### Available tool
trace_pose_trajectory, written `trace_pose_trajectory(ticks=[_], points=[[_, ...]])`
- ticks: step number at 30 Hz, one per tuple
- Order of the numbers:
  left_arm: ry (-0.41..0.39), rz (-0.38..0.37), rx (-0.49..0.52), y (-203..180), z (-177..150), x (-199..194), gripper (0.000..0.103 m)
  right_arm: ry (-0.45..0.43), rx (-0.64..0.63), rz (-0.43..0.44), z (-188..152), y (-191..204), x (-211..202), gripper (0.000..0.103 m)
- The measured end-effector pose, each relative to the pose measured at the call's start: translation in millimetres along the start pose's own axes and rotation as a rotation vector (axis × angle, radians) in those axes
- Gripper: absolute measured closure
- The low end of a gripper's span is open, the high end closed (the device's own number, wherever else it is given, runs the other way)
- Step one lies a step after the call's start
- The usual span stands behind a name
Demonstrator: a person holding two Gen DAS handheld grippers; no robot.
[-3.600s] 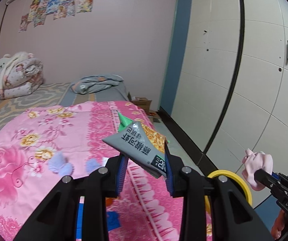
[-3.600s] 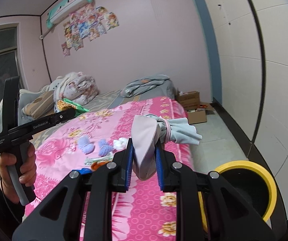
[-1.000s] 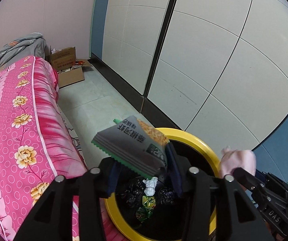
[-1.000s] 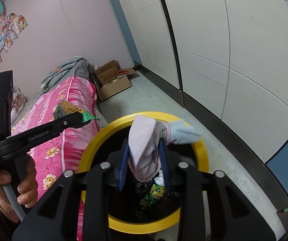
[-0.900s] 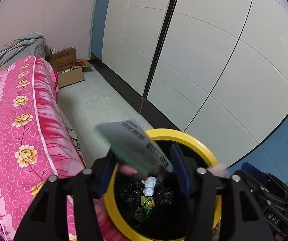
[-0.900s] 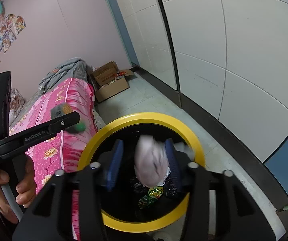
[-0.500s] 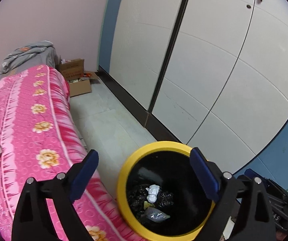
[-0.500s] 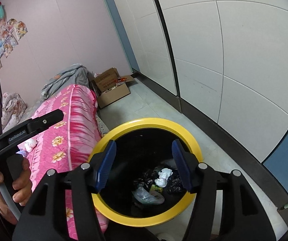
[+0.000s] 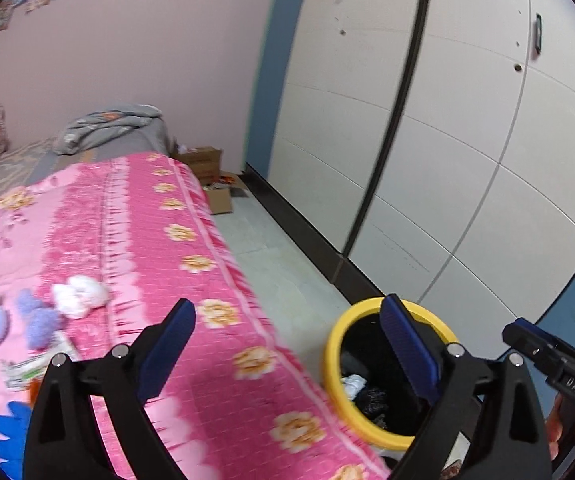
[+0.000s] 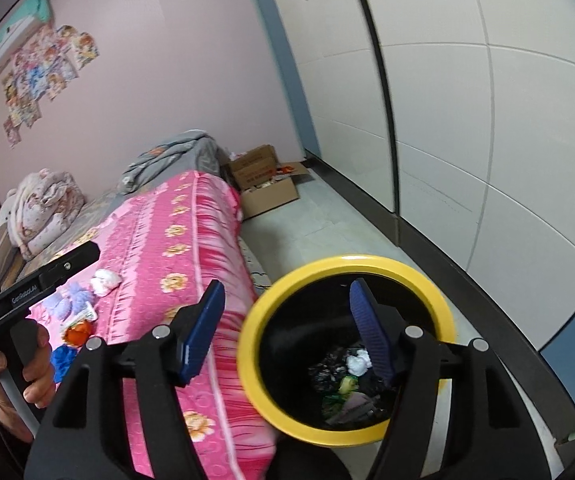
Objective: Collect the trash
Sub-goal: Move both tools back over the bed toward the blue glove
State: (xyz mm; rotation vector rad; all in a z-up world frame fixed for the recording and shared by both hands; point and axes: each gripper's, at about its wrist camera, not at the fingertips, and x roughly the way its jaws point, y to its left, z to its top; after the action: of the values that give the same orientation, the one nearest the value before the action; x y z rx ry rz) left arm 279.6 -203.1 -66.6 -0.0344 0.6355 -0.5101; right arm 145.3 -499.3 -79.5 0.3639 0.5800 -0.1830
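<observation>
Trash (image 10: 347, 380): crumpled heap in the yellow-rimmed bin (image 10: 439, 300), no clear long axis, below the right gripper (image 10: 287, 320), whose empty jaws are opening. Left gripper (image 9: 287, 338): jaws wide, empty, bin beyond its right finger; side lettering "GenRobot.AI". Right gripper's body reads "DAS".

Bin (image 10: 271, 300) on the floor beside the bed (image 10: 191, 240), wardrobe (image 10: 487, 120) behind it

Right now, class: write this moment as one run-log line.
task: collect trash | left gripper: open, empty | right gripper: opening, empty | yellow-rimmed bin: holds trash | pink bedspread: crumpled tissues remain
</observation>
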Motion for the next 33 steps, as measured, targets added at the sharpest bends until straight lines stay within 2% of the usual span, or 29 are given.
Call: trace_pose_trajectory(ticks=[7,11,17,24,28,33], points=[[-0.036,0.091,0.006,61.8,-15.2,-49.2,0.013,0.017,-0.077,0.09,8.5,50.6,-2.6,0.031],[-0.026,0.16,-0.006,99.0,-28.3,-68.9,0.013,0.039,-0.138,0.139,9.2,87.2,2.2,0.03],[0.006,0.216,-0.036,154.0,-54.6,-93.6,0.013,0.096,-0.203,0.243,6.7,140.1,21.2,0.029],[0.088,0.233,-0.071,203.6,-91.0,-94.7,0.013,0.176,-0.28,0.384,-2.7,190.5,58.0,0.027],[0.124,0.224,-0.085,216.8,-104.2,-83.8,0.013,0.22,-0.335,0.435,-11.6,222.3,83.4,0.025],[0.144,0.195,-0.081,222.5,-112.4,-73.8,0.013,0.275,-0.332,0.501,-17.8,249.7,114.9,0.021]])
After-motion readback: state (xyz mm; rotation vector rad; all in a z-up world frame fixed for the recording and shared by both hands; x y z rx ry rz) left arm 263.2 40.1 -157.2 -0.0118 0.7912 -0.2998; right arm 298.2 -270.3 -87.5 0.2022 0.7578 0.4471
